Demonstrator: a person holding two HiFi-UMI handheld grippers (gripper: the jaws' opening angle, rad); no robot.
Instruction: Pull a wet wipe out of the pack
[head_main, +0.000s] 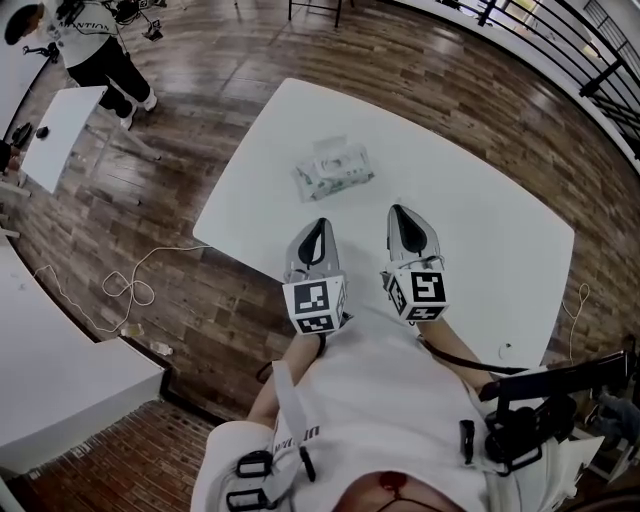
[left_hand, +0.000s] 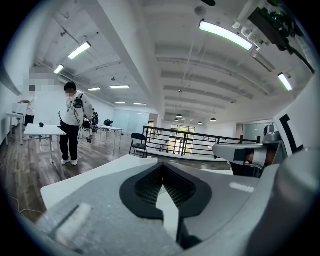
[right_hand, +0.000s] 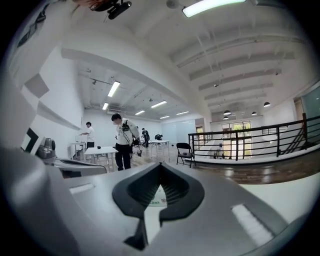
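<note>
Toward the table's (head_main: 480, 200) left edge, ahead of my left claw (head_main: 320, 224) and right claw (head_main: 399, 212), lies the pack (head_main: 335, 170): white-green, crumpled, flap seemingly raised. Both claws are closed, holding nothing.

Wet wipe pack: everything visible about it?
The wet wipe pack is a soft, flat, whitish pouch with pale green print, askew on the white table. A raised white piece at its top middle may be a flap or wipe. Only the table touches it; left gripper and right gripper are clear of it.
</note>
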